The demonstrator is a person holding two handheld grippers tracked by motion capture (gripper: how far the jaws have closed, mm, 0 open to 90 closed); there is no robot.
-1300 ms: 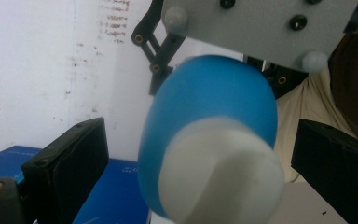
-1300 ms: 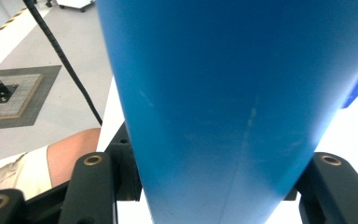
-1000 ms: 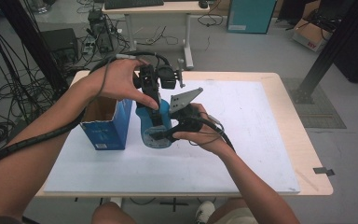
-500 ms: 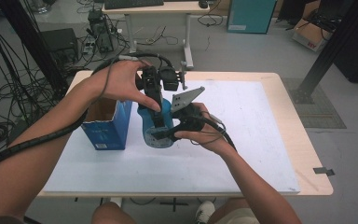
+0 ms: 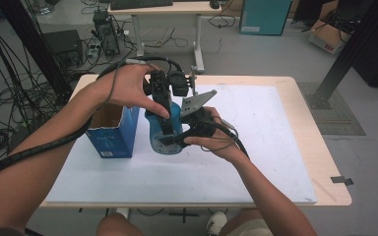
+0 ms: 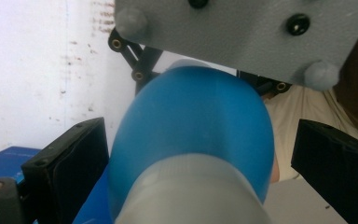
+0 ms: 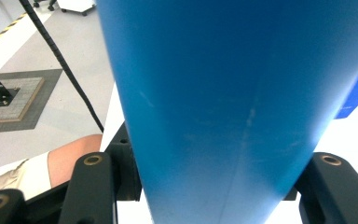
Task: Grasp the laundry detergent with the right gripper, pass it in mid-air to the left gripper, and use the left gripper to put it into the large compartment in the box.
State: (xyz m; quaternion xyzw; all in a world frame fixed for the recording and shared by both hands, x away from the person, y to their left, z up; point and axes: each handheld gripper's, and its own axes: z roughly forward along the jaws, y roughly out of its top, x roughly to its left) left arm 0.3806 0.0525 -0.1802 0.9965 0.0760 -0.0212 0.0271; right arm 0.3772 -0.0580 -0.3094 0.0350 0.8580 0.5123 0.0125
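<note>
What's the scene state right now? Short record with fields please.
surface: white mat on a wooden table
held thing: blue bottle, upright on the mat
right gripper: jaws against the bottle's sides, low down
left gripper: over the bottle's top, jaws either side of it with gaps, open
nearby: open blue box, just left of the bottle
bottle top: grey neck, seen in the left gripper view

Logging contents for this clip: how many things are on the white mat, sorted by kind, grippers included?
Blue bottle: 1
Blue open-topped box: 1
Grippers: 2, the left gripper and the right gripper
Total: 4
</note>
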